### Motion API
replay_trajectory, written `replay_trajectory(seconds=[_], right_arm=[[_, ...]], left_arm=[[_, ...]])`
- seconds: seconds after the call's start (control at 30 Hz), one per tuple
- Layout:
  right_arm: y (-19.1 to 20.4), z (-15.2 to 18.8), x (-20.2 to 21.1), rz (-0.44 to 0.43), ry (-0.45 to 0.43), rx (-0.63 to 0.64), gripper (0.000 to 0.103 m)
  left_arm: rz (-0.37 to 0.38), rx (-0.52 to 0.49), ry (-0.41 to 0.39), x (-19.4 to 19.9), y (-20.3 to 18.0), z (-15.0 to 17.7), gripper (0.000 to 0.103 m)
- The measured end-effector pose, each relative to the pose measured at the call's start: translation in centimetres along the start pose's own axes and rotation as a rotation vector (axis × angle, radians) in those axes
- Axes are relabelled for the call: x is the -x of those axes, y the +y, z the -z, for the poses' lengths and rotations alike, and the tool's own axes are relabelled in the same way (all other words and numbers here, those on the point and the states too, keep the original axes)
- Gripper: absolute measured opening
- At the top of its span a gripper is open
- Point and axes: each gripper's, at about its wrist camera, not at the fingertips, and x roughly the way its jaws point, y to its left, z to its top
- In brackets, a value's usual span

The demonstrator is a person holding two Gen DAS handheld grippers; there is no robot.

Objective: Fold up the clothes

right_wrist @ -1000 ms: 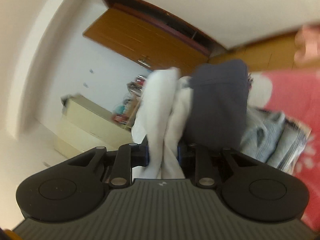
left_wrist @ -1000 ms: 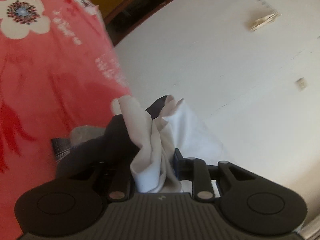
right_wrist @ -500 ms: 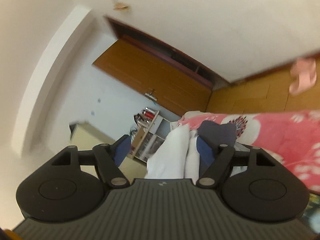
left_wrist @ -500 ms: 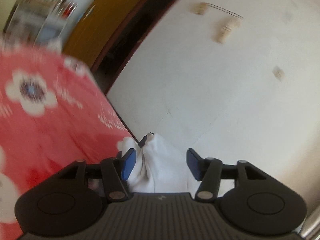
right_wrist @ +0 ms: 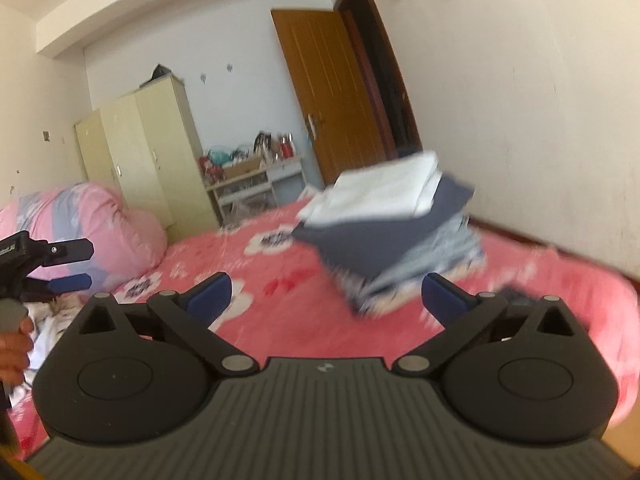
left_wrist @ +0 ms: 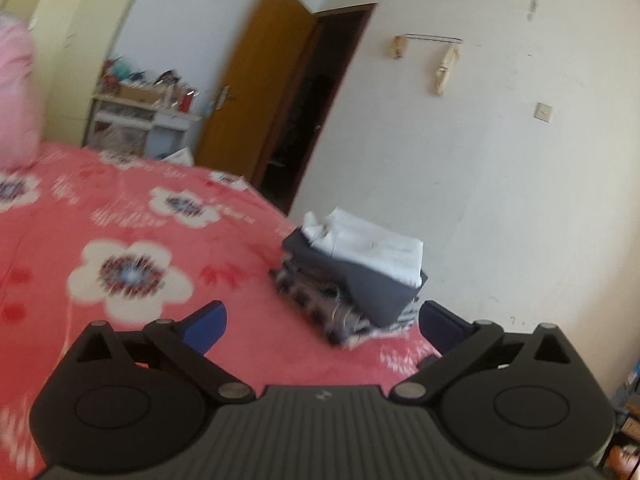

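Note:
A stack of folded clothes [left_wrist: 352, 276] sits on the red flowered bedspread [left_wrist: 120, 220] near the wall. A white folded shirt [left_wrist: 372, 244] lies on top, over a dark grey garment [left_wrist: 372, 292] and striped pieces. My left gripper [left_wrist: 324, 322] is drawn back from the stack; its jaws are opening, with nothing between them. In the right wrist view the same stack [right_wrist: 384, 224] lies ahead of my right gripper [right_wrist: 326, 296], whose jaws are also opening and hold nothing. The left gripper [right_wrist: 78, 266] shows at the far left, held by a hand [right_wrist: 12, 348].
A pink duvet [right_wrist: 80, 220] is bunched at the bed's far left, with crumpled light clothes [right_wrist: 44, 320] in front of it. A cream wardrobe [right_wrist: 148, 152], a cluttered white shelf [right_wrist: 256, 176] and a brown door [right_wrist: 336, 92] stand behind. A white wall [left_wrist: 500, 160] runs along the bed's right side.
Both grippers were shut on the white shirt; they have let go, spread wide and pulled back. The shirt now lies on top of the stack.

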Motion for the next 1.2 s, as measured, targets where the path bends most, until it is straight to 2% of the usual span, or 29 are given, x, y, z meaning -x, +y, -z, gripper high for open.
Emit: replay_trajectory(seconds=[0.07,0.13,0.23,0.37,0.5,0.63,0.77,0.9,1.07,1.2], right_arm=[[2.2,1.1,1.2,0.075,0.02,0.024,0.102],[4.5,2.2,2.5,0.165,0.036,0.068,0.102],[7.1,3.9,3.7,0.206,0.034,0.157,0.102],[9.4,5.7,4.2,0.305,0.042,0.243,0.102],[10.8,6.1,5.2,0.337,-0.007,0.305,0.102],[11.7,4.8,5.6,0.346,0.016,0.305,0.102],[11.7,3.7,5.0,0.359,0.037,0.255,0.102],[11.8,3.6,4.6,0.403,0.04,0.244,0.102],[11.9,3.5,4.7,0.435,0.039,0.234,0.102],[11.7,3.4,4.7,0.427,0.054,0.207,0.102]], left_arm=[[-0.052,-0.008,0.013,1.8,-0.6,1.2,0.103],[-0.099,-0.035,-0.01,4.2,-1.2,2.4,0.103],[-0.164,-0.067,0.015,5.4,-2.0,3.6,0.103],[-0.247,-0.096,0.045,6.3,-2.7,4.7,0.103],[-0.311,-0.154,0.061,6.2,-3.1,5.6,0.103],[-0.373,-0.158,0.068,5.6,-3.1,5.9,0.103],[-0.381,-0.114,0.064,5.7,-3.1,6.0,0.103],[-0.379,-0.181,0.11,5.1,-3.9,6.4,0.103],[-0.398,-0.2,0.078,5.2,-4.8,6.7,0.103],[-0.386,-0.206,0.077,5.3,-5.3,6.6,0.103]])
